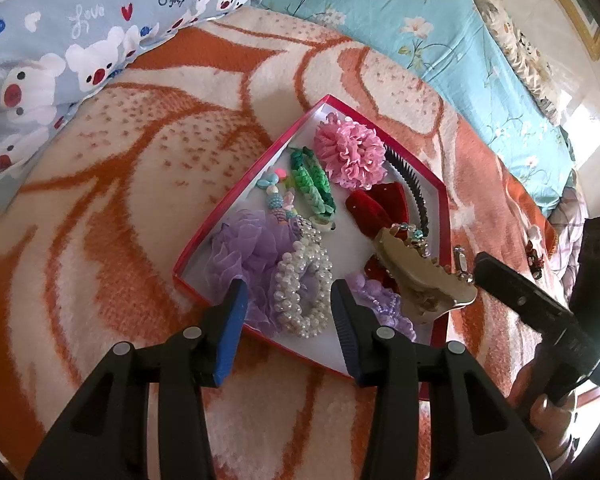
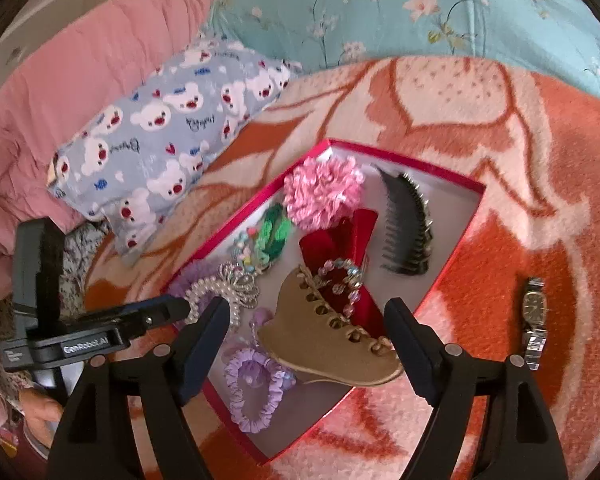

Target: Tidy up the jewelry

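Both jaws of the right hand-held gripper (image 2: 306, 322) wide apart, empty, tan hair claw (image 2: 332, 344) between them.

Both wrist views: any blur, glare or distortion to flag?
Left wrist: strong fisheye bending of the red box, blown-out daylight at the right edge, contents sharp. Right wrist: same curvature, black comb slightly soft, wristwatch readable, no glare.
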`<action>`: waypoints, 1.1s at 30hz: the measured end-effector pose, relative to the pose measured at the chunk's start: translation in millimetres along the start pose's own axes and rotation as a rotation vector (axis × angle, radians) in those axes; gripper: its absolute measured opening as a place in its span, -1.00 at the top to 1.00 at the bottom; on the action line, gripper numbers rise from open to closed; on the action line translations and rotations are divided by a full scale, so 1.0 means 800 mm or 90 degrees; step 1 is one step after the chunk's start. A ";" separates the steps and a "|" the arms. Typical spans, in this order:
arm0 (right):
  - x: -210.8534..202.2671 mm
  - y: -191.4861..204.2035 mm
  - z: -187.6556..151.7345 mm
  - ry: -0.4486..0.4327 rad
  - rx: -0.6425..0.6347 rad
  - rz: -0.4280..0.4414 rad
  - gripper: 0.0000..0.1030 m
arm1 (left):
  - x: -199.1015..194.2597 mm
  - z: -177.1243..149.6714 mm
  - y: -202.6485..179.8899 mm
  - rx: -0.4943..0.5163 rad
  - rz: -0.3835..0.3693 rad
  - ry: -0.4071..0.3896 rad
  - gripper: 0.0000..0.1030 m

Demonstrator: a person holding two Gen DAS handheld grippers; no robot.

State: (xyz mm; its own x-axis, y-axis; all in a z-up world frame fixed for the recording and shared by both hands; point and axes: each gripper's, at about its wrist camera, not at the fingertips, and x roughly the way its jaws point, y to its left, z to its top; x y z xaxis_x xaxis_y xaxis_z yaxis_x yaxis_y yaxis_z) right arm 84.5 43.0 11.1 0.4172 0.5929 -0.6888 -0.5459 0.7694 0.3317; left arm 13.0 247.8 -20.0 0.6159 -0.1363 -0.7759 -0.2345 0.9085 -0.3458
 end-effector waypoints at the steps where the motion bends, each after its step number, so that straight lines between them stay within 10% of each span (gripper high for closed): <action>1: -0.005 -0.002 0.001 -0.005 0.004 -0.001 -0.58 | -0.002 0.000 -0.001 0.001 0.000 0.000 0.20; 19: -0.035 -0.012 -0.021 -0.011 0.036 -0.003 -0.60 | -0.031 -0.011 -0.021 0.028 0.012 -0.012 -0.05; 25: -0.044 -0.011 -0.038 0.005 0.030 -0.009 -0.73 | -0.047 -0.023 -0.027 0.046 0.046 -0.015 -0.61; 33: -0.063 -0.006 -0.064 0.020 0.014 -0.012 -0.88 | -0.063 -0.046 -0.033 0.058 0.060 -0.006 -0.66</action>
State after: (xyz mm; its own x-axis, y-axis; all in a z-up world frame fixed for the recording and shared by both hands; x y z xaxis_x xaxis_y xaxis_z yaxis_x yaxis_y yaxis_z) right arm 29.1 -2.9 11.0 0.4031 0.5712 -0.7151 -0.5223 0.7852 0.3327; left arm -39.5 216.0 8.8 0.6022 -0.0457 -0.7971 -0.2222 0.9493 -0.2224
